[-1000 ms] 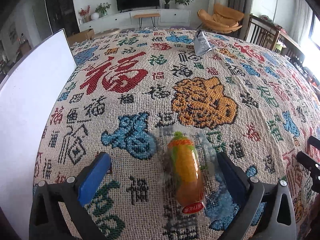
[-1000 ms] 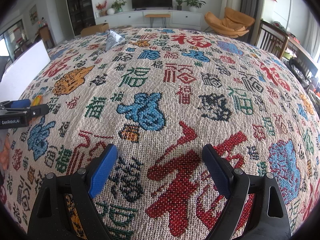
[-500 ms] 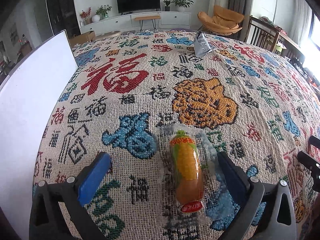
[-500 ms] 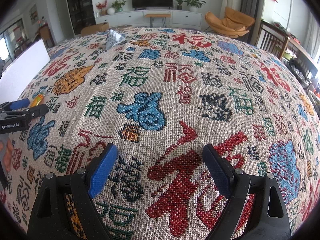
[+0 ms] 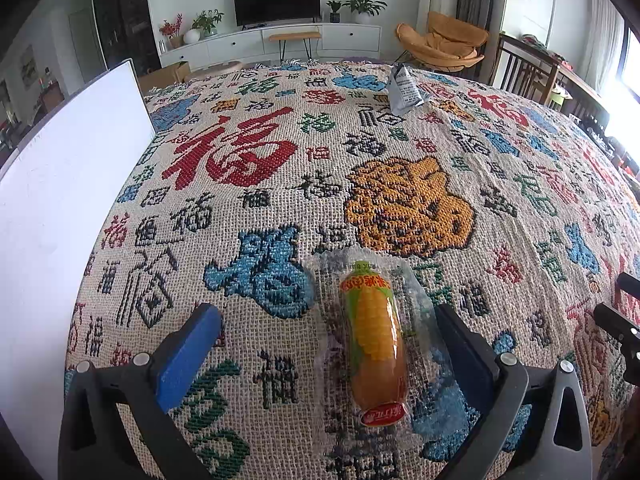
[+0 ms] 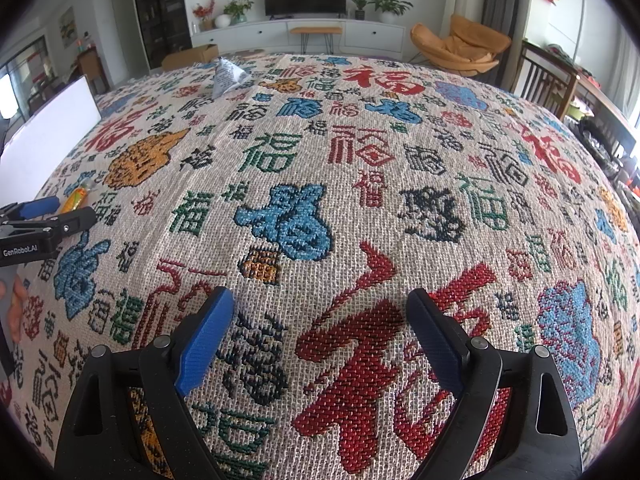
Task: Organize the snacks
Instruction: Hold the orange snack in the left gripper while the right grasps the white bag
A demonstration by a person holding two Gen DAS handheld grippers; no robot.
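Left claw (image 5: 324,332) spread wide, low over the tabletop (image 5: 500,168), gripping nothing. Between its blue pads (image 5: 186,350), closer to the right-hand one: corn snack (image 5: 376,336) in a clear wrapper, lying flat on the woven cloth (image 5: 260,152), long axis running along the fingers, red label end nearest the camera, green tip pointing away. Wrapper edge touching or nearly touching the right-hand finger; cannot tell which. Wide gap of bare cloth between snack and the left-hand pad.

Right claw (image 6: 320,328) also spread wide, hovering over a big red character on the cloth, nothing between its pads (image 6: 206,340). From the right wrist view, left claw (image 6: 48,216) visible at the far left edge, corn snack (image 6: 76,198) poking out between its fingers, well apart from the right claw.

No bin, tray or box on the tabletop in either view.

Farther out, near the far edge of the cloth: grey foil packet (image 5: 404,90), crumpled, standing partly upright, well apart from both claws; same packet (image 6: 226,76) left of centre in the right wrist view. Open patterned cloth all the way between the corn snack and that packet.

Left side of the tabletop bounded by a white board (image 5: 60,200), standing on edge, running front to back. Beyond the far edge: TV cabinet (image 5: 280,40) with a television (image 5: 276,0), orange chair (image 5: 444,46).
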